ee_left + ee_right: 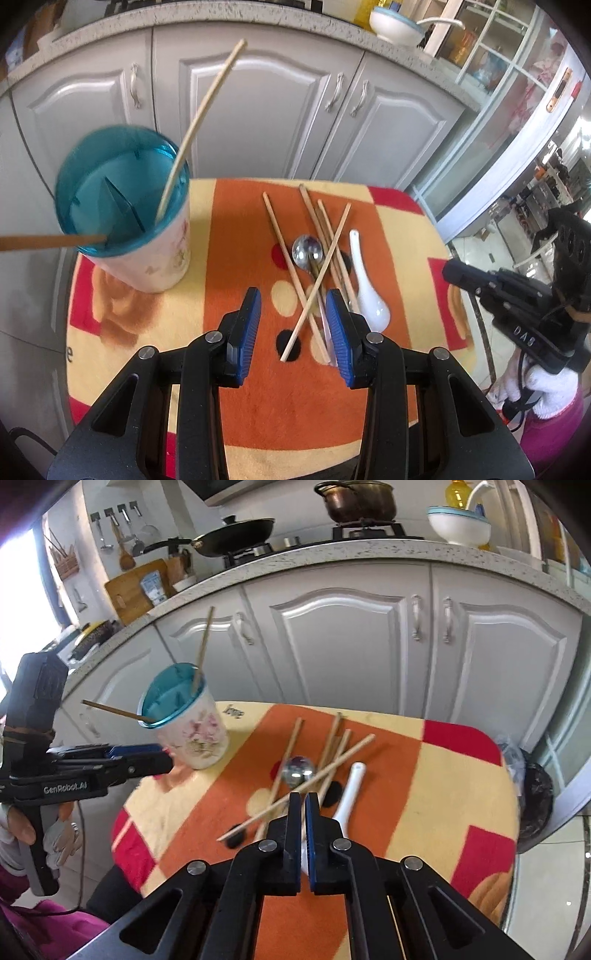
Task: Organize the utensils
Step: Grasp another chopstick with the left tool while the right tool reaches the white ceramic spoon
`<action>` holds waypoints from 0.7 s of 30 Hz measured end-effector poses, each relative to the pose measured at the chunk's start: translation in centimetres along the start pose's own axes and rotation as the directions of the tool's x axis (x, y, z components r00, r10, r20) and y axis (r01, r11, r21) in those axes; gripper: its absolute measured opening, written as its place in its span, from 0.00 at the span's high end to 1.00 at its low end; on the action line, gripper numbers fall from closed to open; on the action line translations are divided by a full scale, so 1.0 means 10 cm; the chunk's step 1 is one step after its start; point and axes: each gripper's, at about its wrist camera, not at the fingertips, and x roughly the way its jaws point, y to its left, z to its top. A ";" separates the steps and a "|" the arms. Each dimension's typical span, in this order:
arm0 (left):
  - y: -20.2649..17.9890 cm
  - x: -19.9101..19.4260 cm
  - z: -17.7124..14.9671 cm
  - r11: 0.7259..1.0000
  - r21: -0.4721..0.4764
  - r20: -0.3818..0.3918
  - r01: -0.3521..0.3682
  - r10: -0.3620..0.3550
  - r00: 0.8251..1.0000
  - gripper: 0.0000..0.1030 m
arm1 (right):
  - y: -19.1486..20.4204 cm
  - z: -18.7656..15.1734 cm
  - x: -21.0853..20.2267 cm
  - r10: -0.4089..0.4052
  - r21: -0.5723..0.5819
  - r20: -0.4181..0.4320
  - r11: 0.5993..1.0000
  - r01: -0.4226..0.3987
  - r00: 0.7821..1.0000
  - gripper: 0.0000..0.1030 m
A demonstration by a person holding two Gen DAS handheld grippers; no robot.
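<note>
A white floral holder with a teal rim [122,206] stands at the table's left and holds two chopsticks [199,122]; it also shows in the right wrist view [184,723]. Several wooden chopsticks [317,266], a metal spoon [307,251] and a white ceramic spoon [369,288] lie crossed on the cloth. My left gripper [293,314] is open just above the near ends of the pile. My right gripper [304,805] is nearly shut with nothing clearly between its pads, above the pile [317,771] and the white spoon [349,790].
The small table wears an orange, yellow and red cloth [258,406]. Grey kitchen cabinets [258,110] stand behind it. A black bin [535,805] sits to the table's right. The right gripper body [517,306] shows at the right edge of the left wrist view.
</note>
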 end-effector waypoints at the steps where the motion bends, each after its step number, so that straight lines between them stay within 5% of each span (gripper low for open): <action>1: -0.01 0.04 -0.01 1.000 0.002 -0.009 0.000 0.001 1.000 0.66 | -0.03 -0.01 0.02 0.000 0.007 -0.008 1.000 0.000 1.000 0.98; 4: -0.05 0.18 0.00 1.000 0.022 -0.029 0.009 -0.009 1.000 0.66 | -0.12 -0.04 0.10 -0.005 0.035 -0.042 0.999 0.007 0.999 0.96; 8: -0.16 0.37 0.08 0.998 0.055 -0.073 0.041 -0.037 0.997 0.66 | -0.25 -0.06 0.26 0.006 0.089 -0.094 0.996 0.003 0.996 0.72; 21: -0.57 1.24 0.76 0.982 0.170 -0.170 0.085 -0.056 0.984 0.66 | -0.69 -0.02 0.69 0.038 0.250 -0.173 0.968 0.007 0.984 0.72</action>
